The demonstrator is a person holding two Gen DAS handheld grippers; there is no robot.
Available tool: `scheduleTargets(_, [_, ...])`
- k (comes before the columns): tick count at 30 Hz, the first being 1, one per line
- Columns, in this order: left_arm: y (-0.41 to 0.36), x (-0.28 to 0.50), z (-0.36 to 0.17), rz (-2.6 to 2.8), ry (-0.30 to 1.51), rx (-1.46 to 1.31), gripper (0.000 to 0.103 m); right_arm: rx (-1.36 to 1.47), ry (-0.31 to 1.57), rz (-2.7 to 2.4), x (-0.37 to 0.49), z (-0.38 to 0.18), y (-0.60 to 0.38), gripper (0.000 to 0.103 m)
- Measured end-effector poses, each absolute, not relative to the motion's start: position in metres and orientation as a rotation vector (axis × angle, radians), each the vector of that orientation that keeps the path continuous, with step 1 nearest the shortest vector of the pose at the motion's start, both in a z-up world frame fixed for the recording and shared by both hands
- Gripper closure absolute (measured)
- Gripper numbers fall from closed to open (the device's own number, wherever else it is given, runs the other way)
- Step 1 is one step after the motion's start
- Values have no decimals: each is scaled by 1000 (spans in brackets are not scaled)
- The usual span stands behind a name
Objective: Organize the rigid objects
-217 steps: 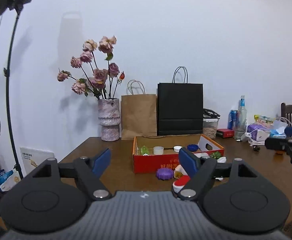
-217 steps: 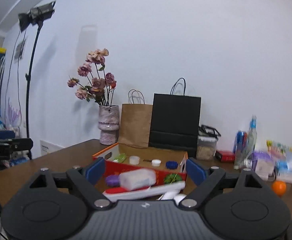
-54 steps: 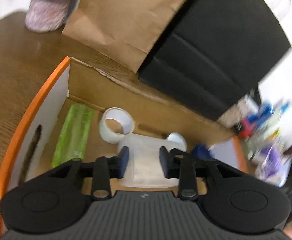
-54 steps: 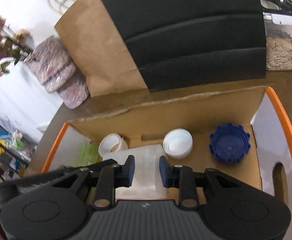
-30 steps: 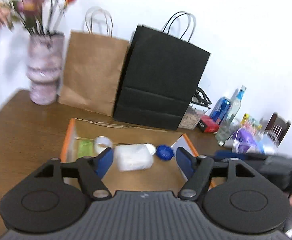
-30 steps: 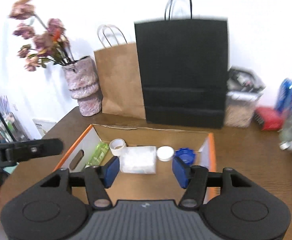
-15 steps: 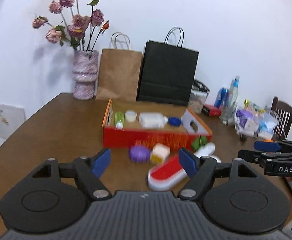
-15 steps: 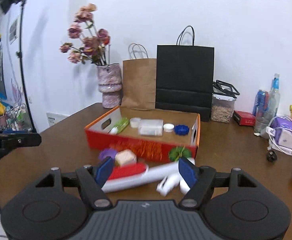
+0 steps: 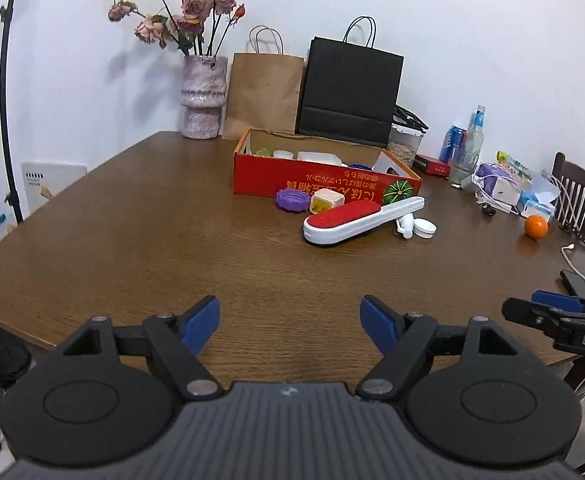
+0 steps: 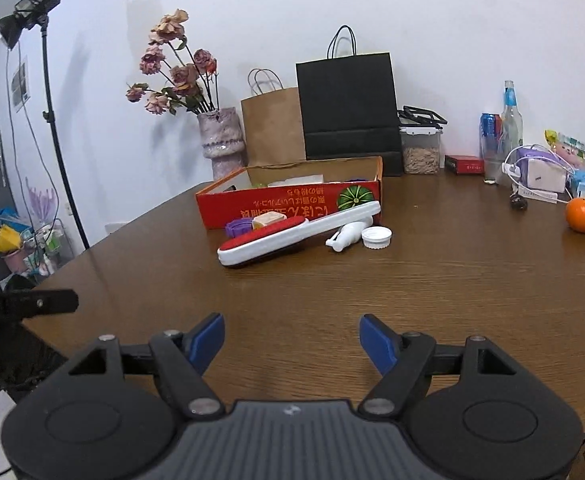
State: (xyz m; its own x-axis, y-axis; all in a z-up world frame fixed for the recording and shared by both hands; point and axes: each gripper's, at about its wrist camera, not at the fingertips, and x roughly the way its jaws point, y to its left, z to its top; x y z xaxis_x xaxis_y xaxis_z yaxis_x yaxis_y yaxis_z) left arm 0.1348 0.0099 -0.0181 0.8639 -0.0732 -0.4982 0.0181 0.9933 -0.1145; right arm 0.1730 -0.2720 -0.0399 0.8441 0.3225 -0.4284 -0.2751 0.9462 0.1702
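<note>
Presently, left wrist view: left gripper over the desk's near edge, fingers released and spread wide, nothing between them. Red box toward the far edge, holding a clear container and smaller pieces. Just before the box's front wall: purple lid, cream cube, lint brush, white bottle, white cap. Vase, brown bag and black bag along the far edge. Orange near the right edge. Right gripper's tip at the frame's right.

Right wrist view: right gripper over the near edge, fingers released, their gap lately widened, nothing between. Box, brush, bottle, cap mid-desk; orange near the right edge.
</note>
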Motion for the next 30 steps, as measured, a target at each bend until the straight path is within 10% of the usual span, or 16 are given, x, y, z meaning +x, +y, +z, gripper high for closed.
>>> scheduleTargets(17, [-9, 292, -33, -101, 600, -261, 24, 17, 469, 261, 317, -10, -284, 38])
scheduleTargets(30, [-3, 368, -63, -85, 661, -348, 38, 120, 628, 300, 489, -29, -291, 75])
